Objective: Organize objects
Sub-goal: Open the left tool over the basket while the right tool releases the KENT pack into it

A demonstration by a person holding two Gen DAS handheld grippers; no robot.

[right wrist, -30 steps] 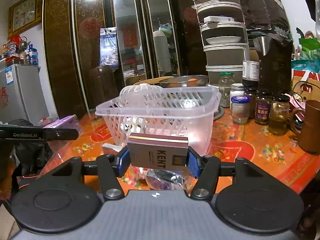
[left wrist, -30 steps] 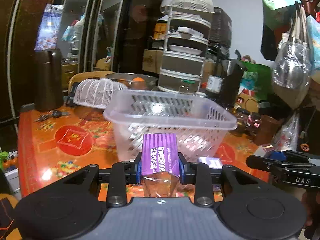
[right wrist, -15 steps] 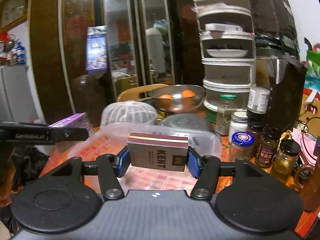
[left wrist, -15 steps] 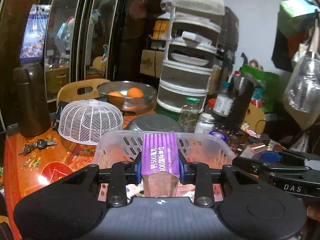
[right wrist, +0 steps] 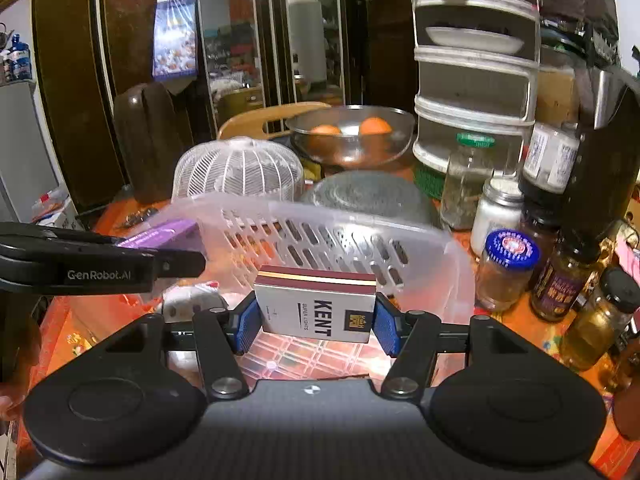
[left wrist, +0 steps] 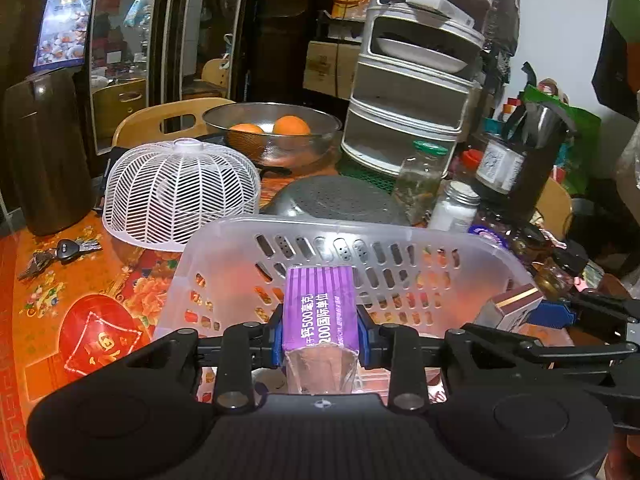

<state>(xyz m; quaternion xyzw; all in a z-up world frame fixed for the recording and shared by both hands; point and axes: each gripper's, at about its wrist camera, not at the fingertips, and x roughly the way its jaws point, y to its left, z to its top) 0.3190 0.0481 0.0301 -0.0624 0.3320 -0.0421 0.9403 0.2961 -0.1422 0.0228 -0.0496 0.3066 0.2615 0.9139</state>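
Observation:
My left gripper [left wrist: 320,334] is shut on a purple box [left wrist: 320,308] with white Chinese print and holds it over the clear plastic basket [left wrist: 340,236]. My right gripper [right wrist: 314,322] is shut on a KENT cigarette pack [right wrist: 316,306] and holds it over the same basket [right wrist: 320,220]. In the left wrist view the right gripper and its pack [left wrist: 514,304] show at the basket's right end. In the right wrist view the left gripper arm [right wrist: 80,262] and the purple box [right wrist: 164,234] show at the left.
Behind the basket stand a white mesh food cover [left wrist: 180,192], a grey colander [left wrist: 336,200], a steel bowl with oranges [left wrist: 272,132] and a tiered rack [left wrist: 416,80]. Several jars [right wrist: 508,268] crowd the right. A dark jug [left wrist: 44,152] and keys [left wrist: 60,252] sit left.
Both grippers have risen and moved forward, from in front of the basket's near wall to over its inside. Each still holds its box.

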